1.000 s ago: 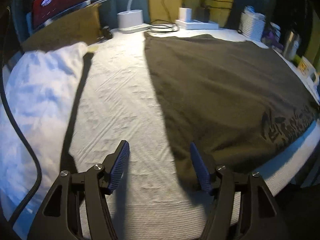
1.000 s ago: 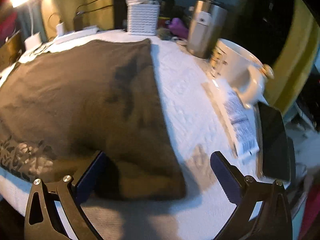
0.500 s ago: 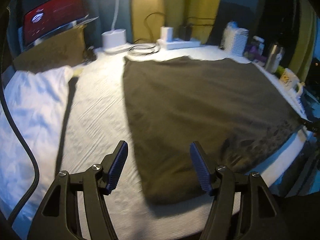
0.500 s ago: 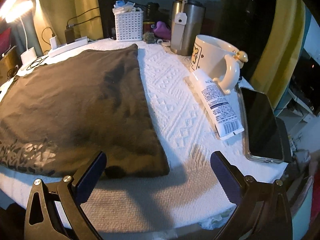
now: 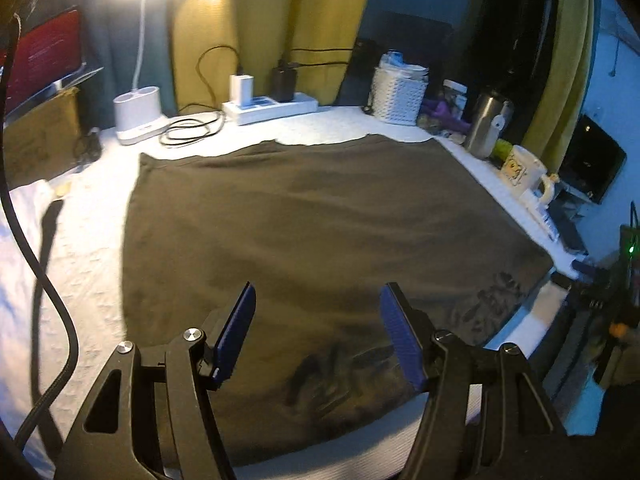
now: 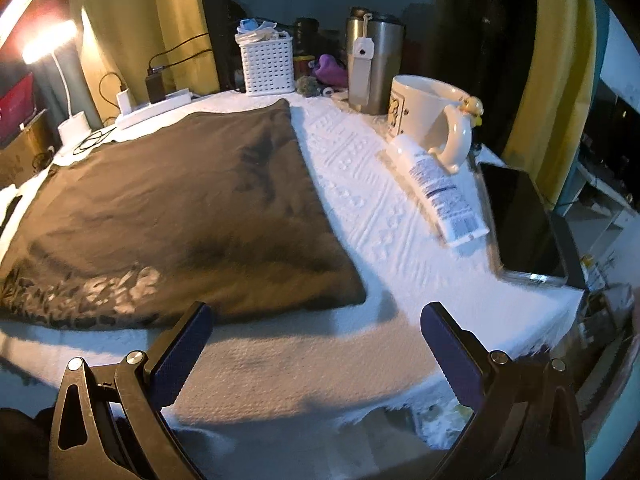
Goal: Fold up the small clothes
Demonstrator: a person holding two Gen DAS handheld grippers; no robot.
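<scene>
Fingers [image 5: 240,332] on the left gripper [image 5: 318,334] sit apart with nothing between them, hovering over the near edge of the dark shirt [image 5: 320,232], which lies flat on the white-covered worktop [image 5: 92,264]. Right wrist view: right gripper [image 6: 316,336] is spread wide too, empty, just off the shirt's [image 6: 168,216] near right corner, with a mug [image 6: 424,114], tube [image 6: 438,190] and phone [image 6: 520,220] to the right.

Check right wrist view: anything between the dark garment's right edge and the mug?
Only bare white textured cloth lies between the dark garment and the mug; the tube lies nearer, against the mug's handle.
</scene>
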